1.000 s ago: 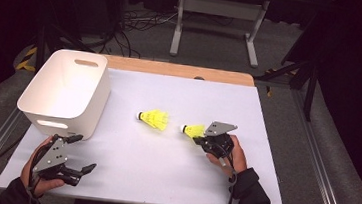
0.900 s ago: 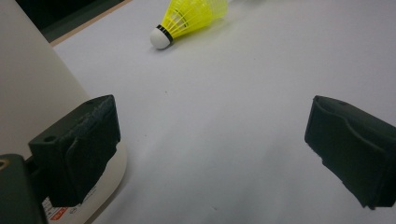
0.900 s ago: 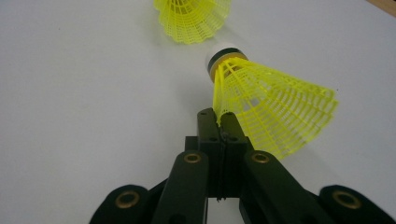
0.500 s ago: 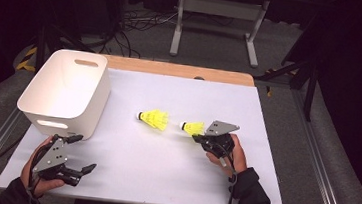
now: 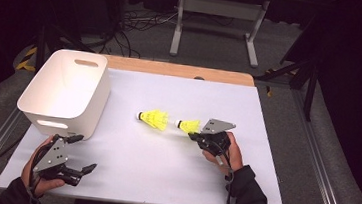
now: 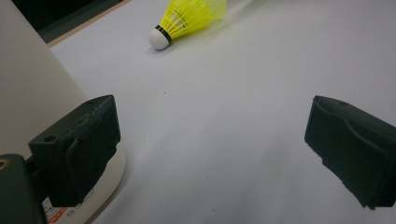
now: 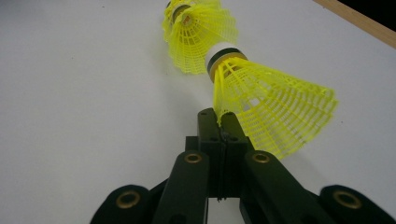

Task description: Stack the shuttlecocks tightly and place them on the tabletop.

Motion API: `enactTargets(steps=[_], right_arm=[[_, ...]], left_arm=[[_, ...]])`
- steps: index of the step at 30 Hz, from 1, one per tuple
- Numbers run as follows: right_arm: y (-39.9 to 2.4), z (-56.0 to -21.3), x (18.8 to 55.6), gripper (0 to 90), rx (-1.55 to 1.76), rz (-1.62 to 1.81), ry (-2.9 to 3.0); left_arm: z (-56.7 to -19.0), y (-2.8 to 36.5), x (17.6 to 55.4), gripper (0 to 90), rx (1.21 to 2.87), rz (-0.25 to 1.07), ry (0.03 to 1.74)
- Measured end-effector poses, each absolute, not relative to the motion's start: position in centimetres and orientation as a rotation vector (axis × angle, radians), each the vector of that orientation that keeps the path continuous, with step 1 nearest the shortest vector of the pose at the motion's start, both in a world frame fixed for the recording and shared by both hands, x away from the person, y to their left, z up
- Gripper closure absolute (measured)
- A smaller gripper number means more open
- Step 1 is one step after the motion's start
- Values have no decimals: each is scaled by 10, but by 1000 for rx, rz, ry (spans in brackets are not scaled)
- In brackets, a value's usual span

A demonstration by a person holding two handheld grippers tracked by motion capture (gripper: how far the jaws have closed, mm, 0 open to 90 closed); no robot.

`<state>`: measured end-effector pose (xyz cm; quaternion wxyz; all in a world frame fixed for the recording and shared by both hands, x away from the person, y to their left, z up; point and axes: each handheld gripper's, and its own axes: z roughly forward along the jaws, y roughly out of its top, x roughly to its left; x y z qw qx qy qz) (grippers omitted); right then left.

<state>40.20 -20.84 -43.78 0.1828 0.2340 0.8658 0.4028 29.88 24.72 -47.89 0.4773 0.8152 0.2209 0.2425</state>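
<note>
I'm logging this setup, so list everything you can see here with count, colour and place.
Shuttlecocks: 2, yellow; one loose mid-table, one just right of it, its skirt edge pinched in the right gripper.
Bin: 1, white, with handle slots, left side of the table.
Table: 1, white top with a wooden far edge.
Stand: 1, grey metal, on the floor behind the table.
Cables: several, dark, on the floor behind the table.
Left gripper: 1, black, jaws wide apart, near left corner by the bin, in a hand.
Right gripper: 1, black, jaws shut on the shuttlecock skirt, in a hand.
</note>
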Motion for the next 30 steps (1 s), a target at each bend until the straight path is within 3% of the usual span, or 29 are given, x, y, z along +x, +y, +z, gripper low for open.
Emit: enactTargets(steps=[30], right_arm=[[-157, -452, 425, 900, 612, 1127, 2512]], left_arm=[[-480, 246, 300, 44, 2003, 585, 536]])
